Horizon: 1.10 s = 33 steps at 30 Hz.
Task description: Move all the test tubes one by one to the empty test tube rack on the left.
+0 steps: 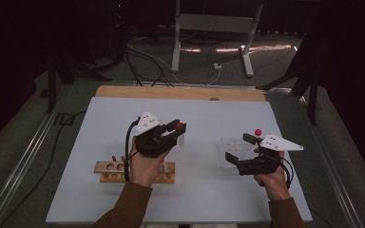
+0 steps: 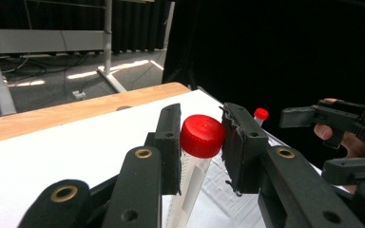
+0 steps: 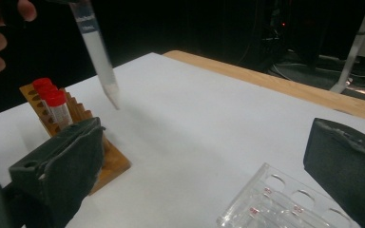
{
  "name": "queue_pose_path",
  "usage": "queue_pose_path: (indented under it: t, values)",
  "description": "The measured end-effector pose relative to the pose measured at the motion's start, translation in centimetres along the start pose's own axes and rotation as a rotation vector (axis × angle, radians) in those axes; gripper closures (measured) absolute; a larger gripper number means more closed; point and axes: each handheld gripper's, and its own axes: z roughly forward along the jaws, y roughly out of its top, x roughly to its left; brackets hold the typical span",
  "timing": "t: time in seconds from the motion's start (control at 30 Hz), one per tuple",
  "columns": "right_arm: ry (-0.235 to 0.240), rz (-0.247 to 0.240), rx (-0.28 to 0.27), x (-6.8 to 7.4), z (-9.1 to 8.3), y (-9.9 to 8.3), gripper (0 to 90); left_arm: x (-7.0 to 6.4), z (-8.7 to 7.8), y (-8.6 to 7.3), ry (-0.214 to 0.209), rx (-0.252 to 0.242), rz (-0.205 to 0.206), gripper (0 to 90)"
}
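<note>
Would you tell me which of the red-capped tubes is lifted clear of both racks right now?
The red-capped tube clamped in the left gripper, hanging above the table. Others stand in the wooden rack, and one stands at the clear rack.

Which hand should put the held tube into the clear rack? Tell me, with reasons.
Left, probably. The left tongs already grip the red-capped tube, lifted off the table. The right tongs are open beside the clear rack.
</note>
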Motion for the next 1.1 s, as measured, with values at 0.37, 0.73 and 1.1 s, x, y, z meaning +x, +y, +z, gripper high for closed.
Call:
queue_pose_path:
  t: [0.37, 0.73, 1.1]
  values:
    - [-0.020, 0.009, -0.015, -0.6, -0.8, 0.1, 0.0, 1.6, -2.4, -0.4, 0.024, -0.008, -0.007, 70.6]
    - [-0.034, 0.018, -0.025, -1.0, -1.4, 0.0, 0.0, 3.1, -4.7, -0.9, 0.055, -0.020, -0.012, 70.6]
    - [-0.036, 0.018, -0.030, -1.2, -1.6, -0.1, 0.0, 4.6, -7.3, -1.6, 0.095, -0.038, -0.022, 70.6]
